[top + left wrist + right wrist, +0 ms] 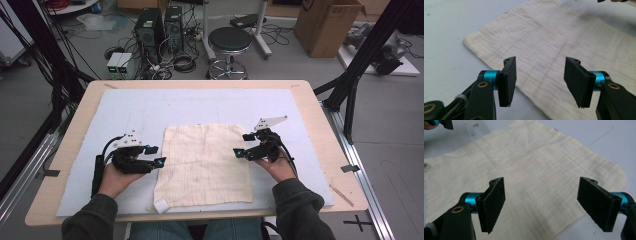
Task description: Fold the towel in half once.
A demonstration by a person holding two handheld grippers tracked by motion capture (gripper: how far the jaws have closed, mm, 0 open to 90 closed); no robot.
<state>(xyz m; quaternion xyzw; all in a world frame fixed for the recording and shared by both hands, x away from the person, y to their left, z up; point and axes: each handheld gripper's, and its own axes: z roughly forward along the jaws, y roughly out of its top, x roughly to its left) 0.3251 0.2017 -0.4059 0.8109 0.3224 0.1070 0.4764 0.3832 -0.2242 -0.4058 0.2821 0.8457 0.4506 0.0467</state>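
Cream cloth (205,165) lay flat; both grippers, left (152,156) and right (242,144), hovered with jaws spread — best pinch opposite edges evenly.

A wooden table (320,125) with round corners carries everything. A big pale blue mat (150,107) lies flat on it and covers most of the top. The bare wood shows as a rim all around the mat. A cream cloth (205,165) lies spread out flat on the mat, near the front edge. It has a small white tag (161,206) at its front left corner. A thin wooden stick (341,195) lies on the bare wood at the front right.
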